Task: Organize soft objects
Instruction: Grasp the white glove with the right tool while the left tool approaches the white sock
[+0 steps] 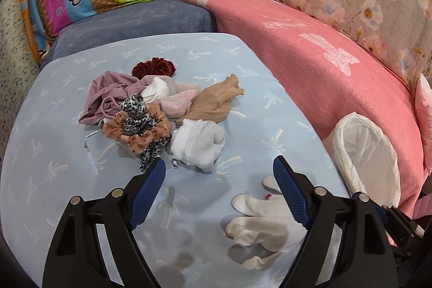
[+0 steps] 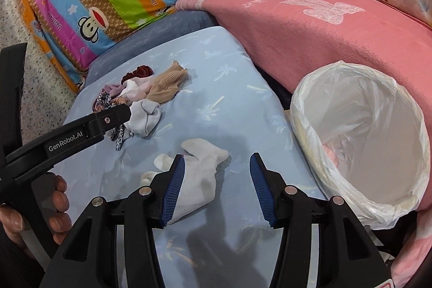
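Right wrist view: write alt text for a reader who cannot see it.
Open right tongs hover over a white glove on a pale blue sheet. A bin lined with a white bag stands to the right; a pile of scrunchies and small garments lies beyond, partly behind the left tongs' arm.

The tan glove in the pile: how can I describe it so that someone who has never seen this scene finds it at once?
Start at the light blue sheet and find the pile of small soft things on it. The tan glove lies at the pile's edge nearest the pink blanket, ribbed cuff pointing away from the camera. It is the only beige, ribbed piece; the white sock beside it is plain white.
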